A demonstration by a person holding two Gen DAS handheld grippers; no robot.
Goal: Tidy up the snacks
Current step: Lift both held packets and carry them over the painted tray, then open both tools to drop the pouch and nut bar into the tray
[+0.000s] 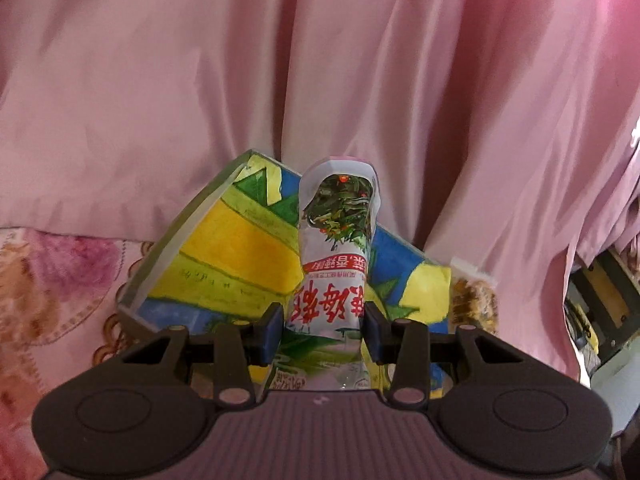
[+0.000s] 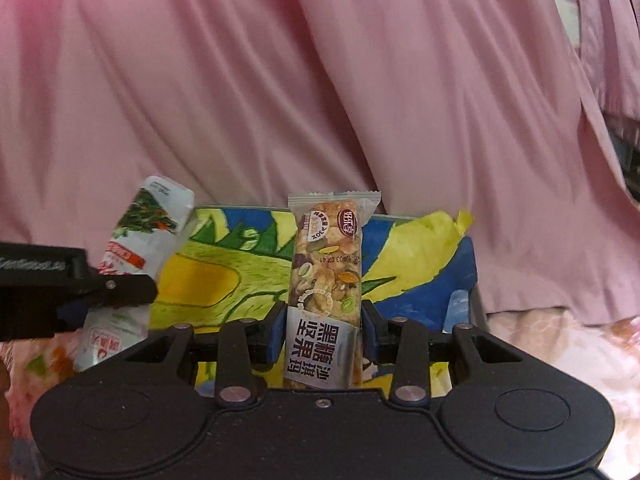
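We find the left gripper (image 1: 324, 334) clamped on a white pickled-vegetable packet (image 1: 338, 248), its blue pads pressing the packet's lower part from both sides. The packet's long axis runs along the fingers, pointing forward and away from the camera; the end with the green vegetable picture leads, and the red lettering reads upside down to us.

We find the right gripper (image 2: 323, 338) likewise clamped, on a nut bar (image 2: 329, 280) in a clear wrapper. Its long axis also follows the fingers, the crimped end farthest out, the black-lettered label nearest the pads and inverted.

In the right wrist view the packet (image 2: 140, 240) appears at left, tilted with its top leaning right, held in the left gripper (image 2: 108, 292).

Beyond both snacks sits a box (image 1: 224, 248) painted yellow, green and blue; both snacks are held in front of or above its opening, and we cannot tell whether either touches it. The box stands on a floral cloth (image 1: 52, 280). A pink curtain (image 1: 320, 60) fills the background.
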